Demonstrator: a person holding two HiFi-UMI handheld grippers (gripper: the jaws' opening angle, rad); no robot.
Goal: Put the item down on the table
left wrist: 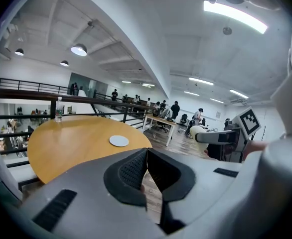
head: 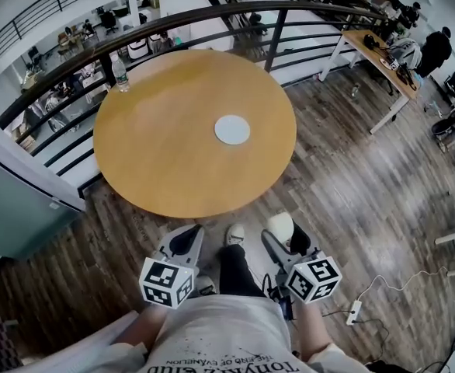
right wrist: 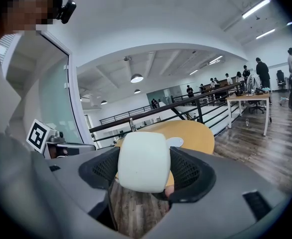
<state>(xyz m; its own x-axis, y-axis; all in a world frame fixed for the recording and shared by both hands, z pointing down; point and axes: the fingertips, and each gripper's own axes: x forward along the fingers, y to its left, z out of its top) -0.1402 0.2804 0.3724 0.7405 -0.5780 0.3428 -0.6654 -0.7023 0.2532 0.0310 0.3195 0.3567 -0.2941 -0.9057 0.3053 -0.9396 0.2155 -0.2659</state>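
Item: pale cream rounded block (right wrist: 142,161), clamped between jaws of right gripper (head: 286,242). Round orange wooden table (head: 165,154) lay straight ahead of both grippers, not under block. Left gripper (left wrist: 146,169) closed, empty.

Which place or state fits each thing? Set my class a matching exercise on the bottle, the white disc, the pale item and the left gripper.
Things:
1. bottle
2. white disc
3. pale item
4. left gripper

Places or states:
A. jaws together, nothing between them
B. flat on the table, well in from its rim
C. at the table's far edge, by the railing
D. between the jaws of the right gripper

Pairs: 1-C, 2-B, 3-D, 4-A
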